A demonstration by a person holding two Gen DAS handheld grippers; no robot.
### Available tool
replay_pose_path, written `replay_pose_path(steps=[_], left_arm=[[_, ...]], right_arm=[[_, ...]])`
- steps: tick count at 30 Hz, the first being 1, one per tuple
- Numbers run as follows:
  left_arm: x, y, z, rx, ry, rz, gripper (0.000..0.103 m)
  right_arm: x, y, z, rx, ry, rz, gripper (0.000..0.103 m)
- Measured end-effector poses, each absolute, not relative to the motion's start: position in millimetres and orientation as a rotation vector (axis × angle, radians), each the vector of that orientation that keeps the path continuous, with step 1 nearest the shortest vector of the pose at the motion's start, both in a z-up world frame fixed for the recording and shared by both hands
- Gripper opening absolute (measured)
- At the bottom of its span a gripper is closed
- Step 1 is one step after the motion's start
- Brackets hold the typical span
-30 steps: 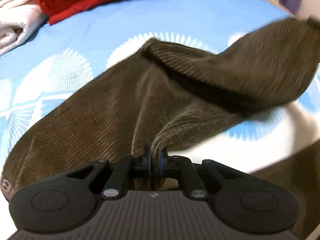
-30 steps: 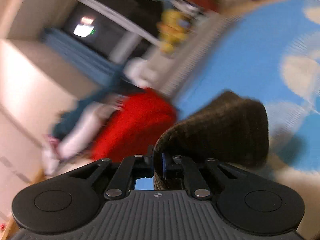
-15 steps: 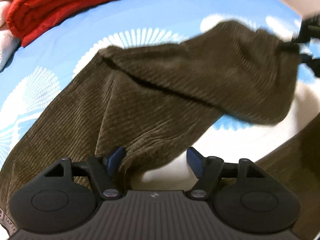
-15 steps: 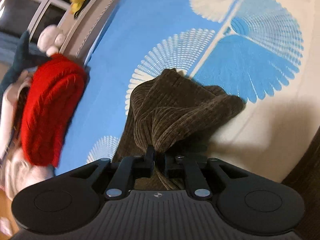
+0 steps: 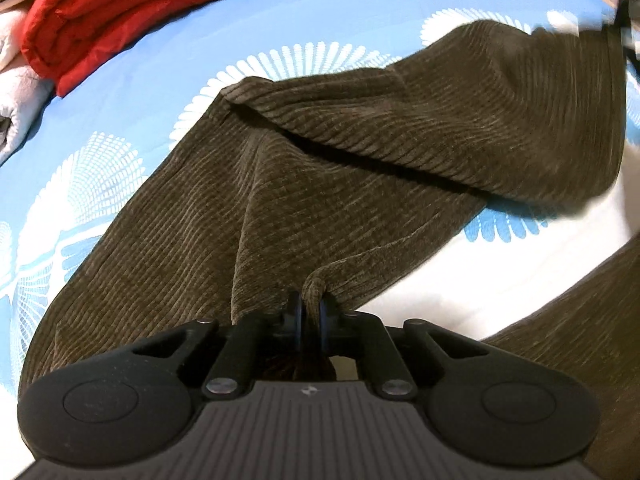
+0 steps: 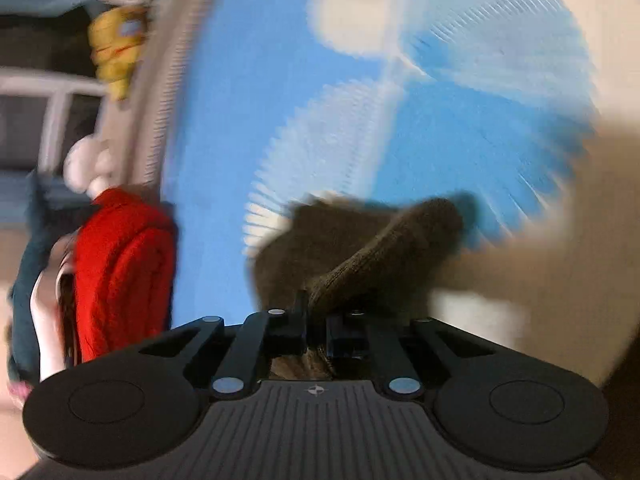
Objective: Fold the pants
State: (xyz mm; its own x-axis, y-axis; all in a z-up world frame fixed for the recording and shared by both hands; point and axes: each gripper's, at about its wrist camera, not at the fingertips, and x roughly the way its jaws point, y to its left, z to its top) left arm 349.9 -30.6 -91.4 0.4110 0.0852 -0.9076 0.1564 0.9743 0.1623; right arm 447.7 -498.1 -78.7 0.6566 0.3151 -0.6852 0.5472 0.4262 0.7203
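Brown corduroy pants (image 5: 320, 184) lie on a blue bedsheet (image 5: 360, 12) with white fan prints. One end is folded back over the rest and held up at the upper right. My left gripper (image 5: 311, 304) is at the near edge of the pants, its jaws closing, with a pinched ridge of corduroy between the pads. In the blurred right wrist view, my right gripper (image 6: 316, 312) is shut on a bunched end of the pants (image 6: 360, 248), low over the sheet. The right gripper shows only as a dark blur at the left wrist view's top right corner.
A folded red cloth (image 5: 132, 12) and a white one (image 5: 16, 112) lie at the far left of the bed. More brown corduroy (image 5: 580, 320) fills the lower right. Beyond the bed edge sits a yellow plush toy (image 6: 116, 48) beside the red cloth (image 6: 120, 268).
My left gripper opened, then closed again on a fold of the pants. My right gripper came down toward the sheet with its end of the pants and rolled.
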Motion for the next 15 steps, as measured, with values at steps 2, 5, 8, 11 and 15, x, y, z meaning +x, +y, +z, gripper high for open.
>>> replay_pose_path(steps=[2,5,8,11,15], left_arm=[[347.4,-29.6,-85.9,0.213,1.135,-0.06,0.008],[343.6,-31.0,-84.0,0.193,1.142,-0.149,0.008],[335.5,-41.9,-85.1,0.238,1.174,-0.26,0.008],[331.0,-48.6,-88.6,0.285,1.189,-0.292,0.008],[332.3,-44.6,-87.1,0.271,1.196,-0.29,0.008]], right_arm=[[455.3,-493.3,-36.9,1.094,0.737,-0.023,0.007],[440.9,-506.6,18.5,0.928,0.448,-0.057,0.007],[434.8,-533.6,14.3,0.79,0.485,-0.346,0.007],[441.0,-554.5,-33.2,0.713,0.768,-0.547,0.007],[440.8,-564.0,-71.6,0.79,0.896,-0.546,0.007]])
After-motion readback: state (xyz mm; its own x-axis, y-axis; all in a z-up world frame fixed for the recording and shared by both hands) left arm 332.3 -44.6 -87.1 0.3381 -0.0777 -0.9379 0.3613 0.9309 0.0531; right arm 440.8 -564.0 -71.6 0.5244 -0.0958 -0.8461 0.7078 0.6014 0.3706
